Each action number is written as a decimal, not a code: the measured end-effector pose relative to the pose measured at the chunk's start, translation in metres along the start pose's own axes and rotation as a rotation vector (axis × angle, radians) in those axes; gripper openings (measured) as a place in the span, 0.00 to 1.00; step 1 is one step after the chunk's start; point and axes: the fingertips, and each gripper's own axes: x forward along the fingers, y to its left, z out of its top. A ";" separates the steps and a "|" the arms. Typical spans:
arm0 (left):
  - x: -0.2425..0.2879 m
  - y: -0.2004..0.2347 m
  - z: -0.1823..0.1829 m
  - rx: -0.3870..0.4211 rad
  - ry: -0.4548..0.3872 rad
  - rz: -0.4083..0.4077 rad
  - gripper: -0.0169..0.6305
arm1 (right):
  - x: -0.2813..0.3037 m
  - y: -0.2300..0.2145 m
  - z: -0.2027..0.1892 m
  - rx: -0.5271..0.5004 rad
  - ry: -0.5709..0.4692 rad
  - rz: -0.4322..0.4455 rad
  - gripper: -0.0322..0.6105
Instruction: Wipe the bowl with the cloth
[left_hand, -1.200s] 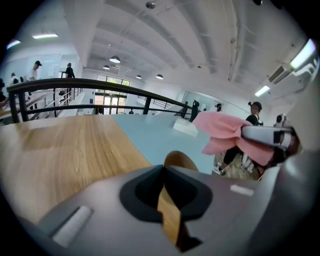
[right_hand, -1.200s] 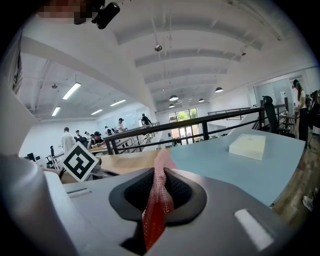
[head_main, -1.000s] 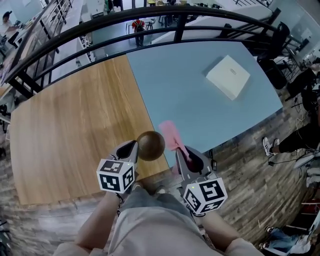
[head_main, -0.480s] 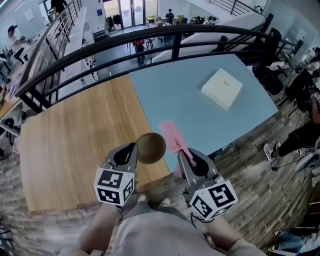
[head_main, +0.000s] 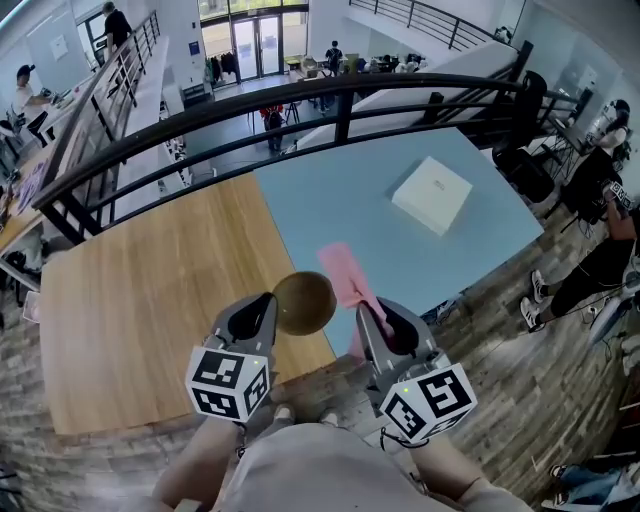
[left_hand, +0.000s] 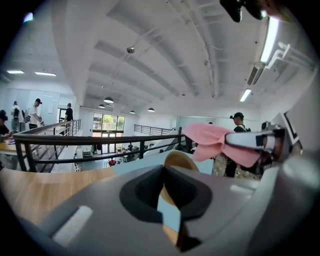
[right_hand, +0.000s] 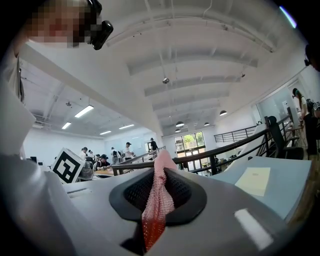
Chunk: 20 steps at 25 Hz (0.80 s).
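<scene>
Left gripper (head_main: 266, 302) holds bowl (head_main: 306, 302), right gripper (head_main: 370, 314) cloth (head_main: 341, 271)

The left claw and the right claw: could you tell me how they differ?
The left claw is shut on the rim of the brown bowl; the right claw is shut on the pink cloth. The left claw's load is hard and round, the right claw's soft and flat. Both are shut.

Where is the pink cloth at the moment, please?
The cloth is at the head view's centre, clamped in the right gripper, just right of the bowl that the left gripper holds.
</scene>
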 end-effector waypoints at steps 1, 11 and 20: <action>-0.001 -0.001 0.002 0.001 -0.004 -0.004 0.03 | -0.001 0.002 0.001 -0.004 0.001 0.003 0.12; -0.006 -0.009 0.014 0.087 -0.021 -0.027 0.03 | 0.003 0.028 0.004 0.006 0.007 0.090 0.12; -0.014 -0.024 0.024 0.162 -0.049 -0.040 0.03 | 0.019 0.059 -0.023 -0.071 0.122 0.168 0.12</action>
